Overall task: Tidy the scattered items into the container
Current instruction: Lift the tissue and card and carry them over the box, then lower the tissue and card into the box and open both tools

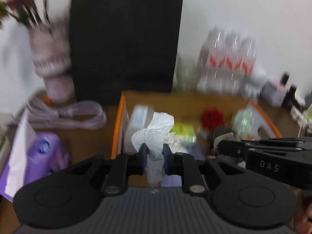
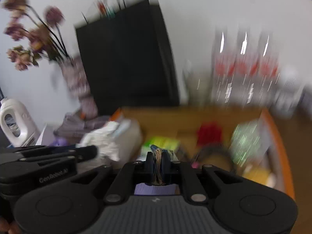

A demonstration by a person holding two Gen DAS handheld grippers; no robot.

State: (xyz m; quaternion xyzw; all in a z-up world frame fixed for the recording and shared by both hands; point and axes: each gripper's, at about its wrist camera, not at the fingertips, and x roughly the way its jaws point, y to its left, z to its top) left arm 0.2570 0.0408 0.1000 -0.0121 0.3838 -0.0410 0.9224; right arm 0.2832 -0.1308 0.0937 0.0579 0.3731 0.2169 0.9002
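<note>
My left gripper (image 1: 154, 149) is shut on a crumpled white tissue (image 1: 156, 130), held over the near left part of an open cardboard box (image 1: 120, 117) with orange-edged flaps. My right gripper (image 2: 158, 157) is shut on a small striped wrapper (image 2: 159, 163), over the box (image 2: 280, 136) as well. Inside the box lie a white pack (image 1: 139, 119), a yellow-green item (image 1: 183, 130), a red fluffy thing (image 1: 212, 118) and a shiny green packet (image 1: 243, 120). The right gripper's body (image 1: 273, 156) shows at the right of the left wrist view. Both views are motion-blurred.
A black paper bag (image 1: 124, 44) stands behind the box. A vase of dried flowers (image 1: 52, 62), a coiled cable (image 1: 66, 115) and a purple pack (image 1: 41, 156) lie left. Water bottles (image 1: 228, 62) stand at the back right. A white detergent bottle (image 2: 13, 122) is far left.
</note>
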